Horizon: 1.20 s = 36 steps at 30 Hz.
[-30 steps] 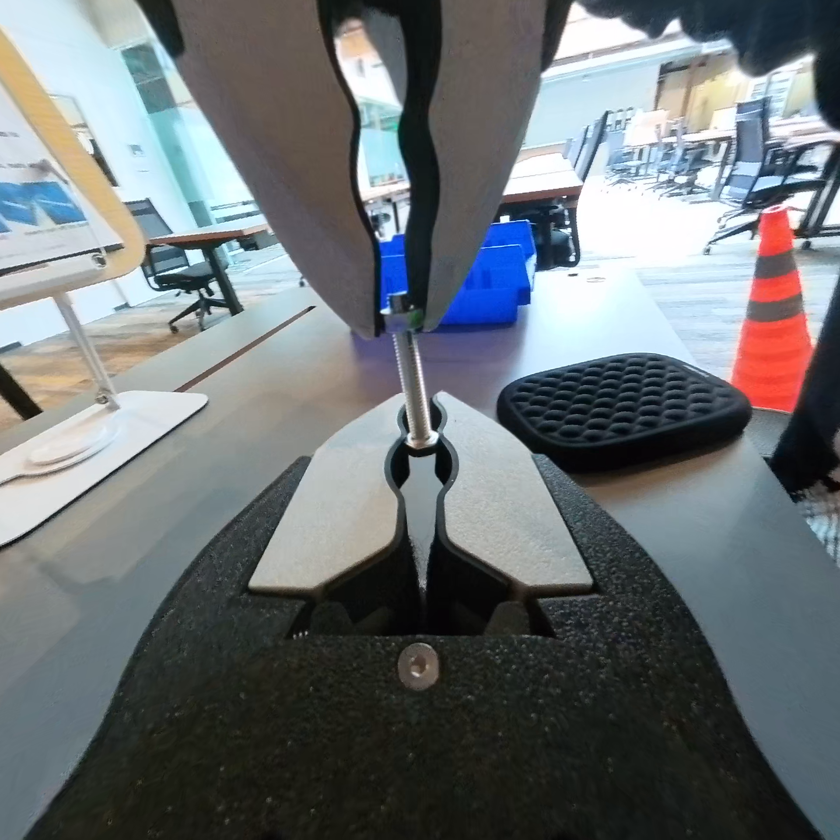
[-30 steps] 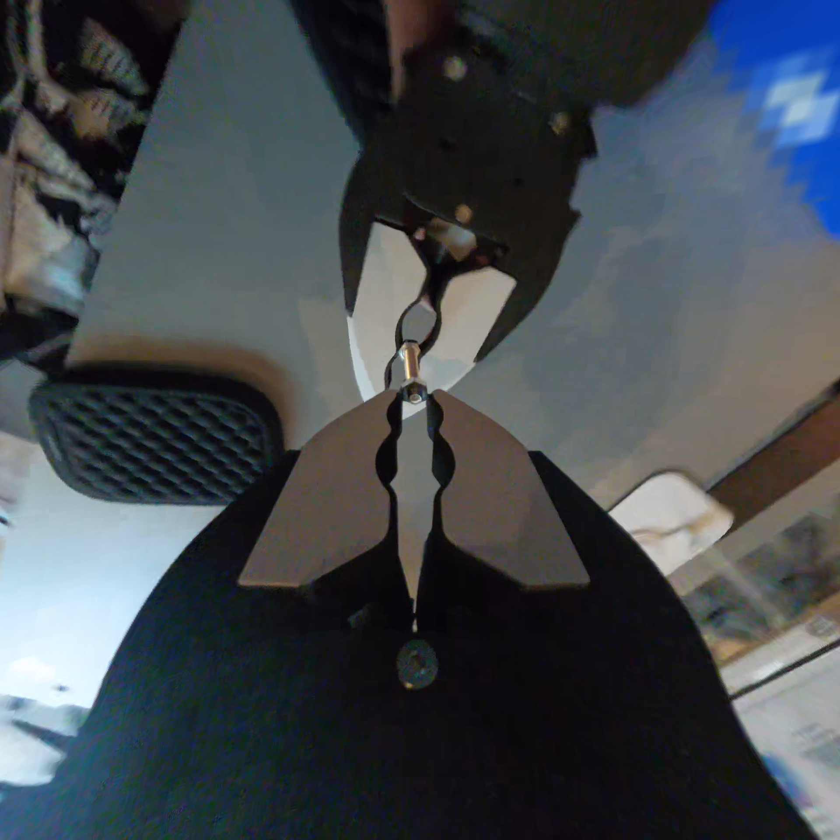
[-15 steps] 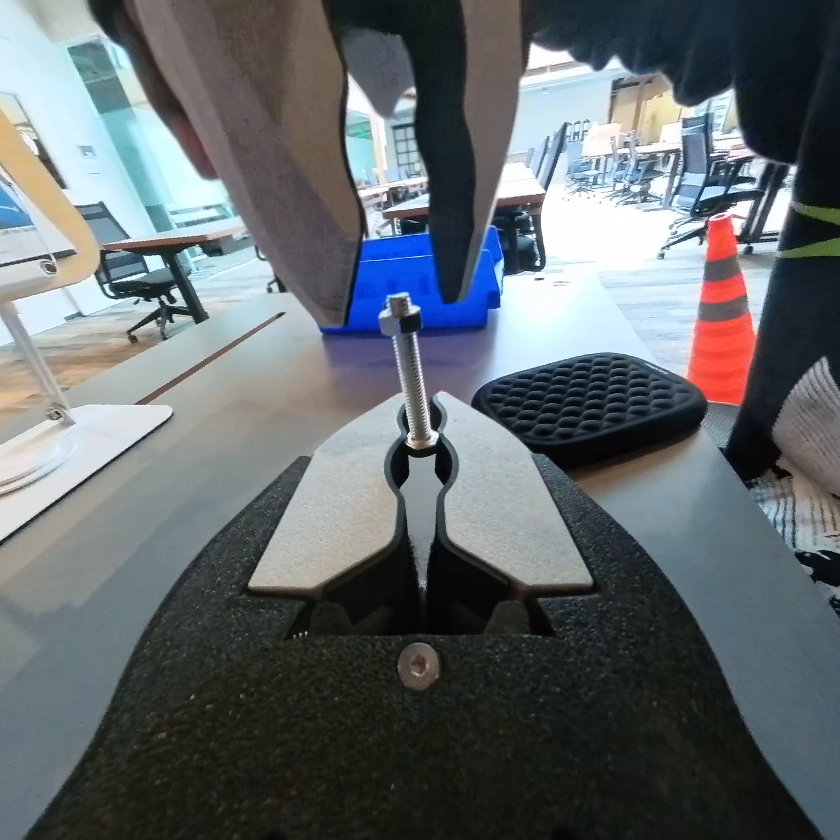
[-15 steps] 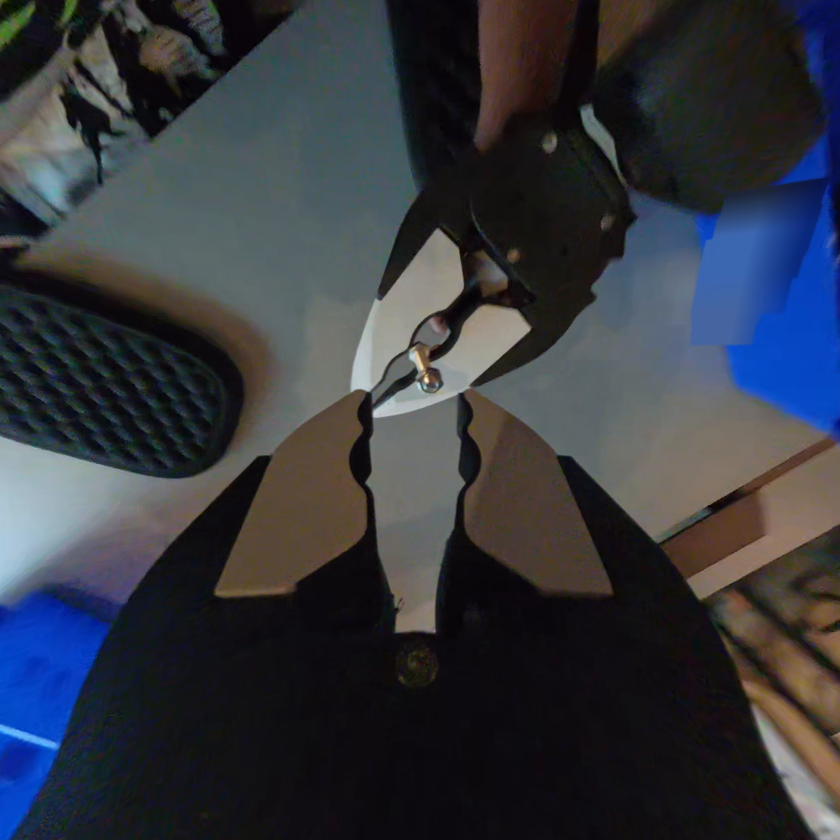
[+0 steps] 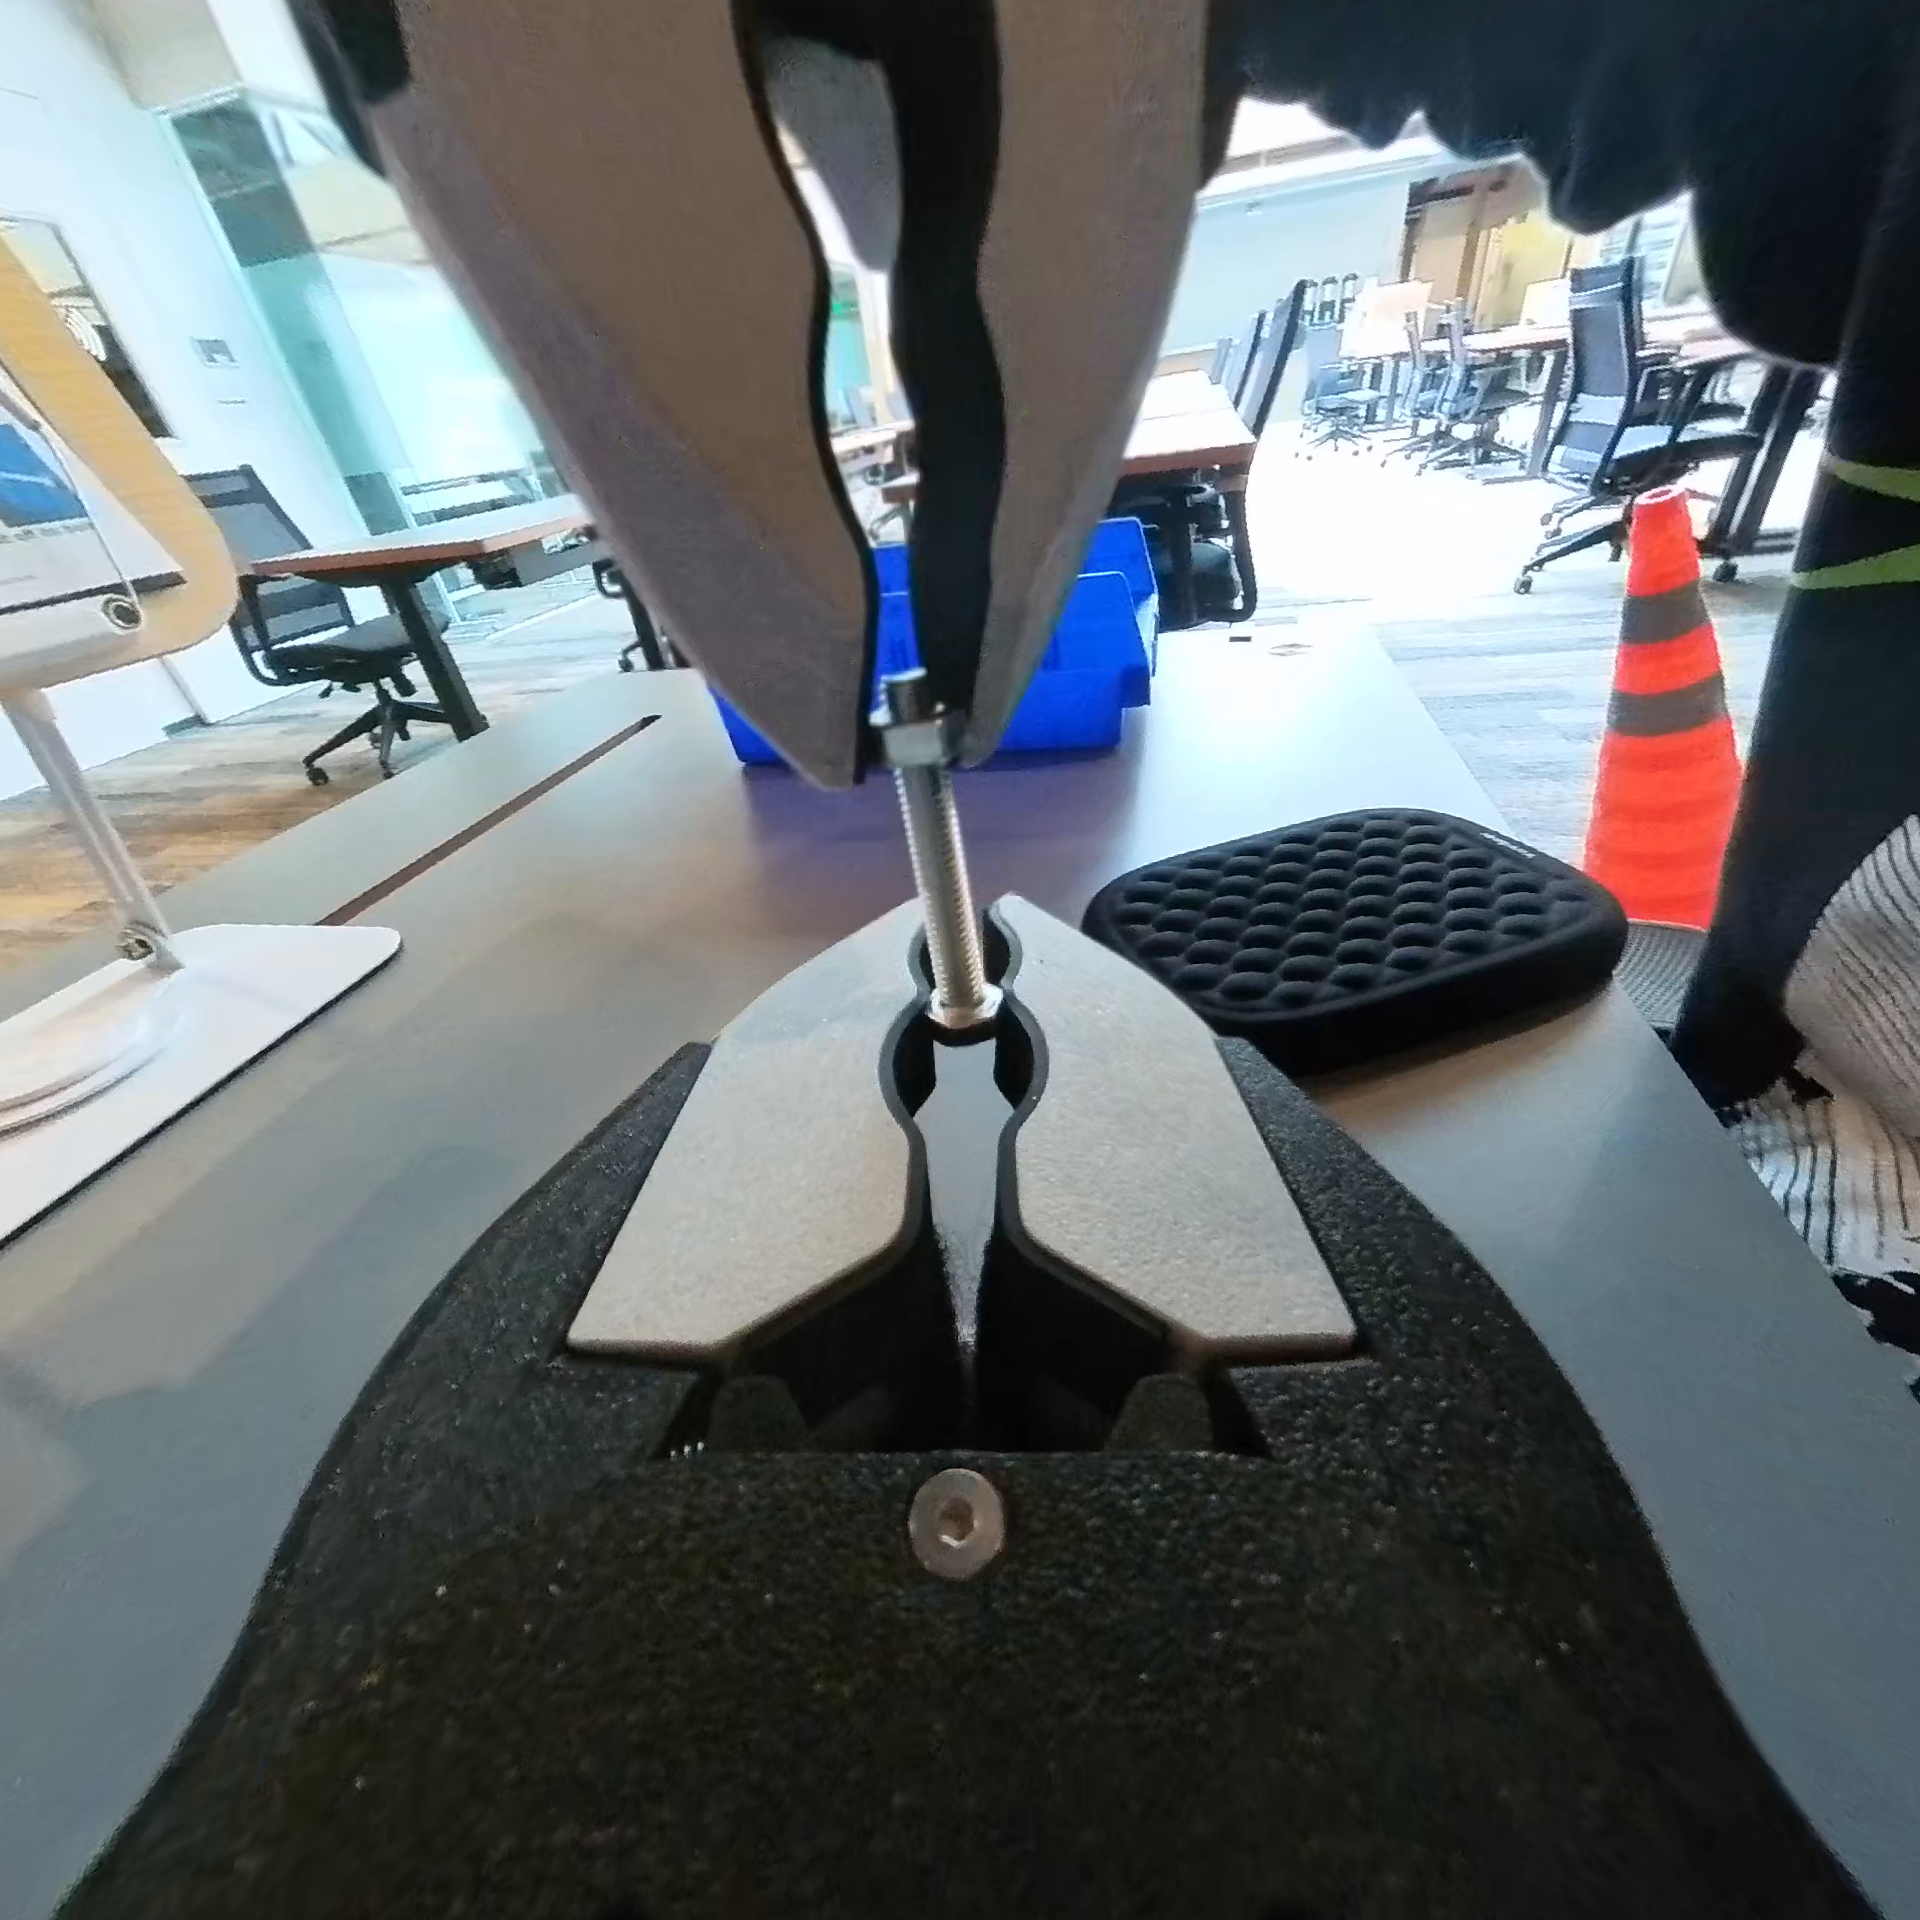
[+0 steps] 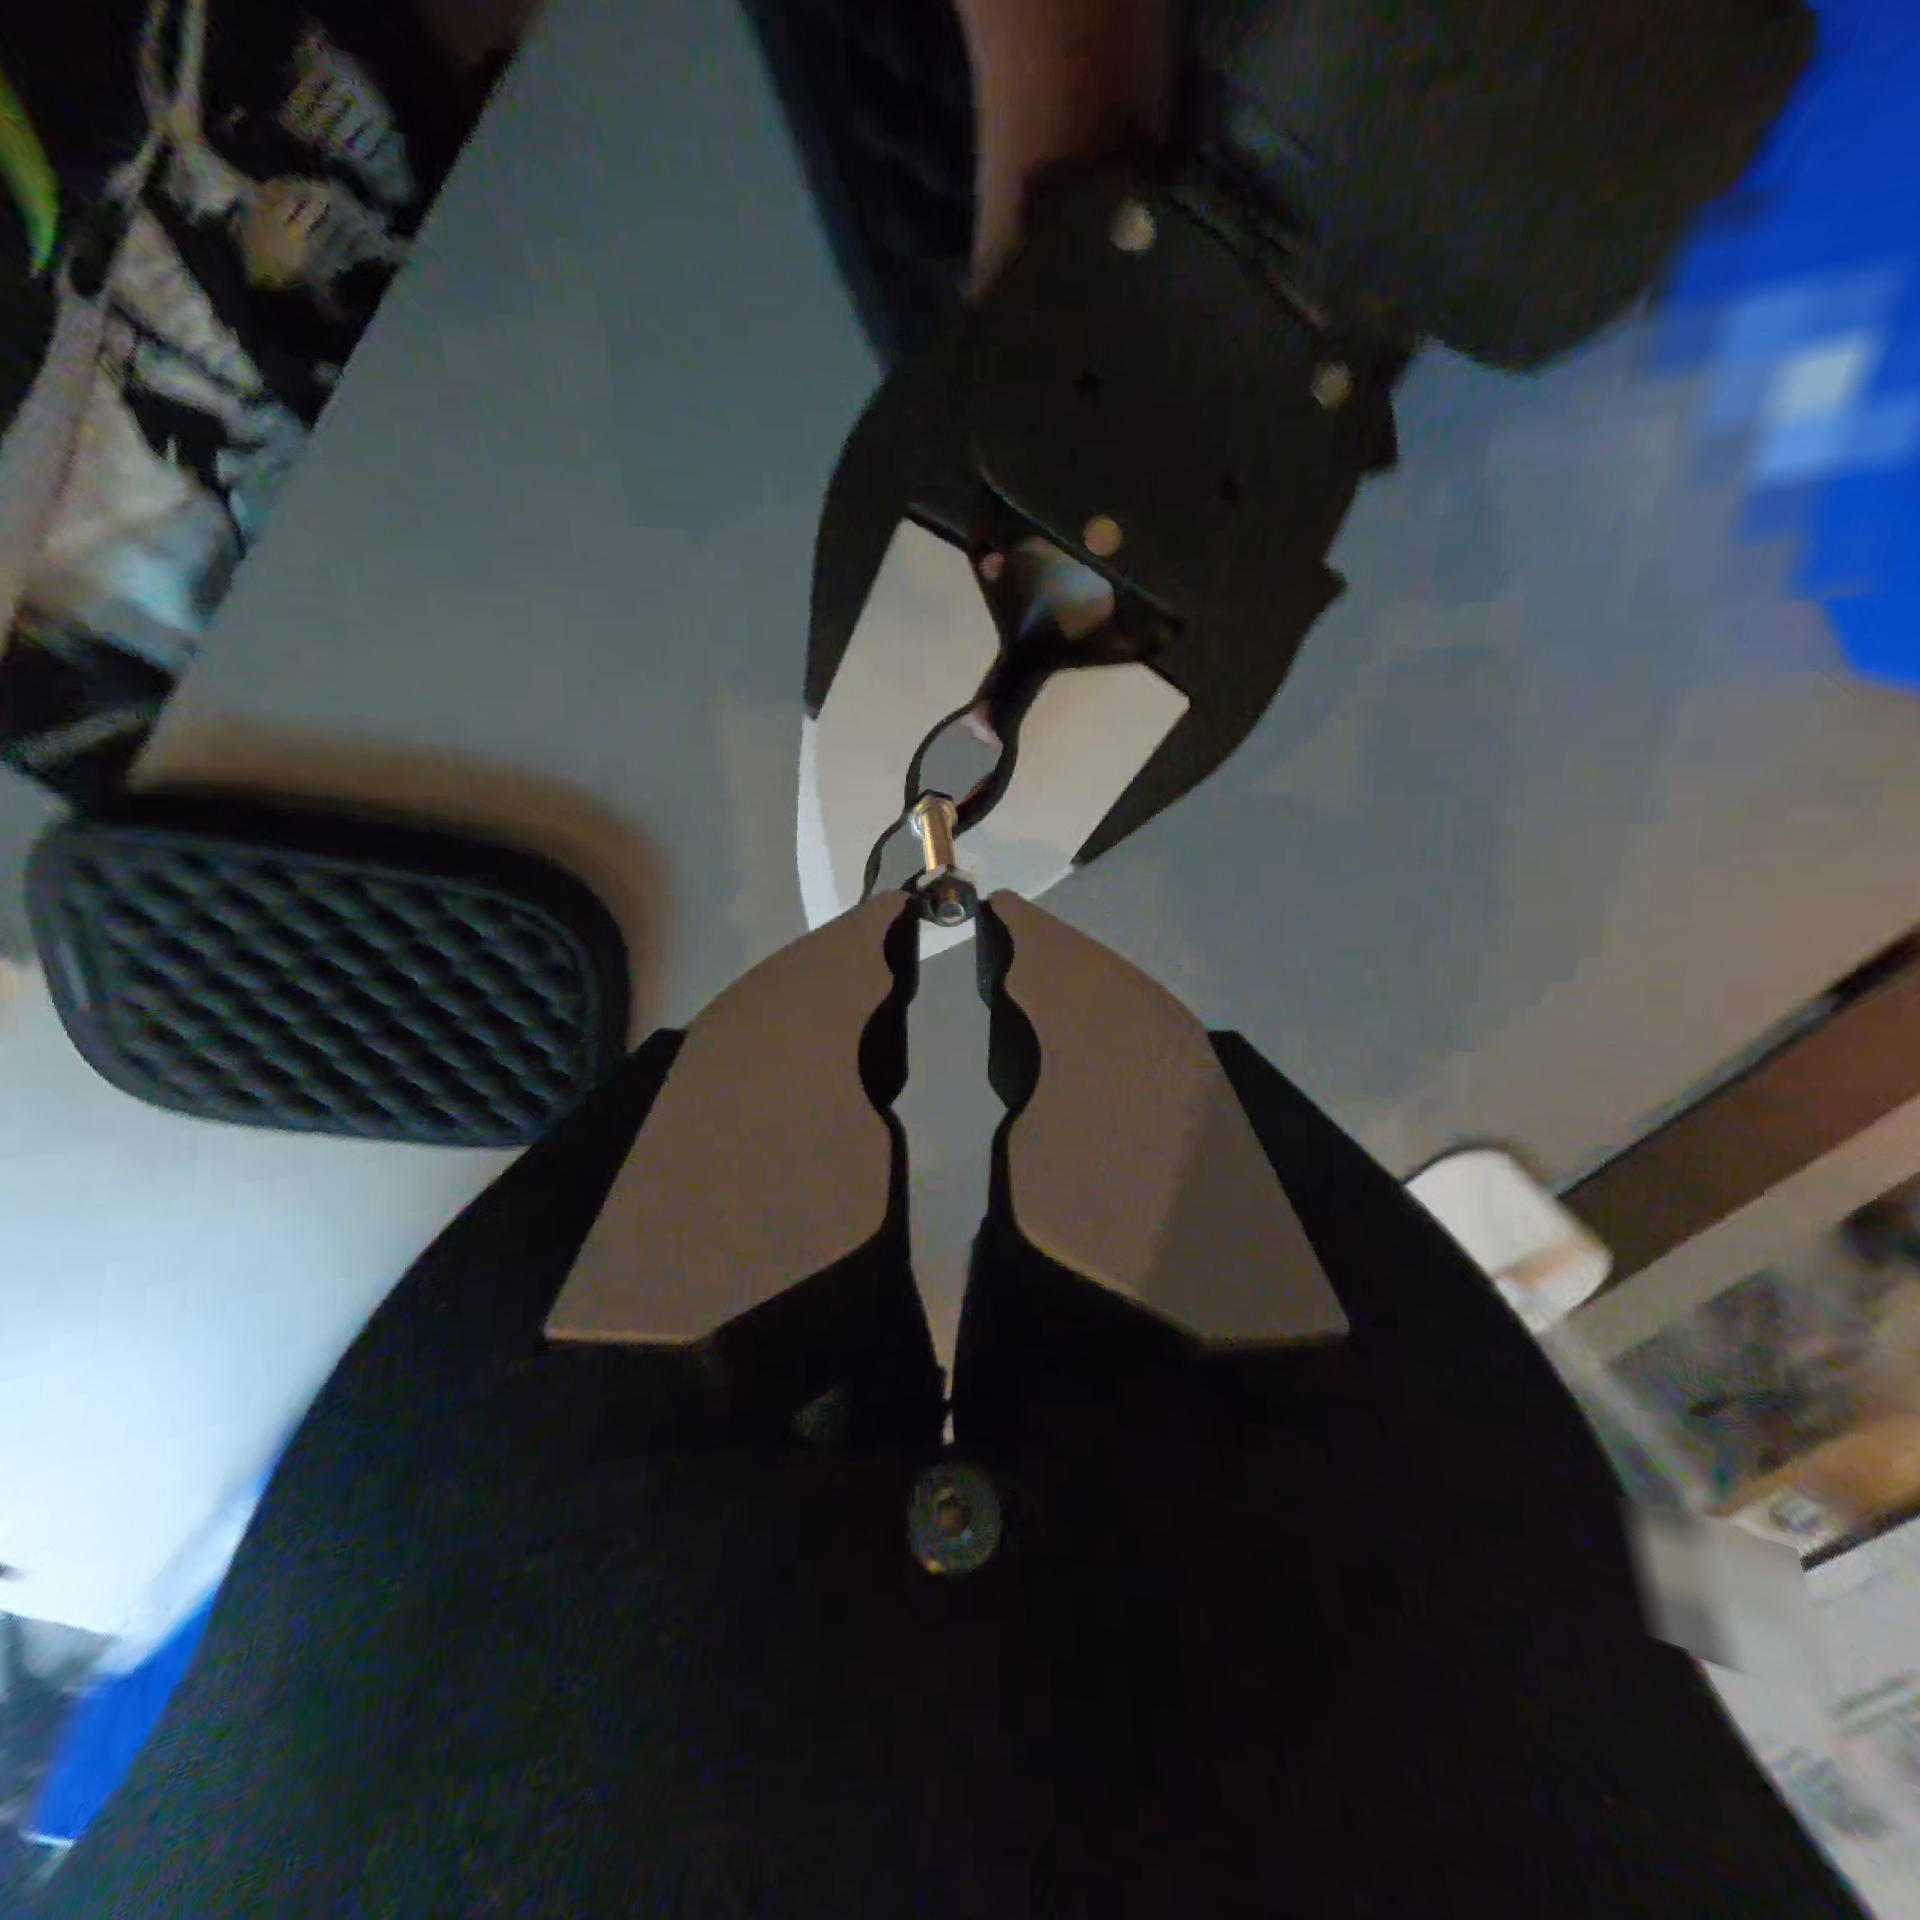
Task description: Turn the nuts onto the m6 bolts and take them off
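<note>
The bolt [image 5: 948, 883] is being held upright above the tabletop [image 5: 520, 935], its lower end clamped in the jaws of the left gripper [image 5: 961, 935]. The nut [image 5: 914, 740] near its top is being pinched by the right gripper [image 6: 948, 902]. A skewed twist could be cross-threading the nut; a slipping pinch could be letting it drop onto the tabletop.

Looks like a big open-plan office. Past the hand-held gripper [image 5: 961, 971] there are rows of long wood-topped tables [image 5: 1195, 436] with black mesh swivel chairs [image 5: 1621, 416], glass partition walls [image 5: 312, 312] off to its left, and an orange traffic cone [image 5: 1662, 707] on the floor to its right. The grey desk [image 5: 520, 935] is office style too.
</note>
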Each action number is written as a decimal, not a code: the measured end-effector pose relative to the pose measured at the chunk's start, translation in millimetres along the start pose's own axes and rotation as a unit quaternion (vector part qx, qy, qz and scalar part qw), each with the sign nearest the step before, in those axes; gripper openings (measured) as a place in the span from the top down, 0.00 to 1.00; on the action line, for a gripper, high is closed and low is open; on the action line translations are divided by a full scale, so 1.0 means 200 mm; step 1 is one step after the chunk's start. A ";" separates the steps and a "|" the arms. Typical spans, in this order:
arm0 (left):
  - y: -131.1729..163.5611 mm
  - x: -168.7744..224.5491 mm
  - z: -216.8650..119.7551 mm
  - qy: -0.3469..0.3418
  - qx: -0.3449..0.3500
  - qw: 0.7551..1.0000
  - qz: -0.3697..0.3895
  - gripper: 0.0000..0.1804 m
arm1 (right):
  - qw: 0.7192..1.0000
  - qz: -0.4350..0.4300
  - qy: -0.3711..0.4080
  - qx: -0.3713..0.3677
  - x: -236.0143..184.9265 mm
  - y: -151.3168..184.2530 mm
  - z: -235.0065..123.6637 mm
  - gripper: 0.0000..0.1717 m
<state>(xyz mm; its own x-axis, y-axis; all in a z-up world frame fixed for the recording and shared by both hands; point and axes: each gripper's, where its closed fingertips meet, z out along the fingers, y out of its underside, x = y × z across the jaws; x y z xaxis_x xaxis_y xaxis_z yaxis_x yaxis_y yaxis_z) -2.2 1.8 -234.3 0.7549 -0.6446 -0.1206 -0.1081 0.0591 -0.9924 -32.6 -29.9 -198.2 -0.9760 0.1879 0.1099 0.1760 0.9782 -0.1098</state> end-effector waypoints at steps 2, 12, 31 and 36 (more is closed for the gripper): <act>0.00 0.00 0.00 -0.004 0.001 1.000 0.002 0.97 | 0.996 0.090 0.013 -0.010 -0.01 0.00 -0.01 0.94; -0.01 0.03 0.00 0.015 0.003 1.000 0.002 0.97 | 0.998 0.045 0.048 -0.011 -0.02 0.01 0.00 0.81; -0.02 0.02 0.00 0.008 0.002 1.000 0.005 0.97 | 0.994 0.091 0.055 -0.013 -0.03 0.01 -0.01 0.95; -0.01 0.03 0.01 0.015 -0.003 1.000 0.003 0.97 | 0.994 0.090 0.056 -0.013 -0.04 0.03 0.01 0.88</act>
<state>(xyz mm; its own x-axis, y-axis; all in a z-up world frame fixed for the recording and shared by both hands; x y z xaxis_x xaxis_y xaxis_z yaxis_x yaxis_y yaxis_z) 3.7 -1.3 -233.8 0.7349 -0.6666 -0.1248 -0.1152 0.0586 -0.9916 -23.7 -25.6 -201.5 -0.9078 0.3681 0.2009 0.3517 0.9292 -0.1133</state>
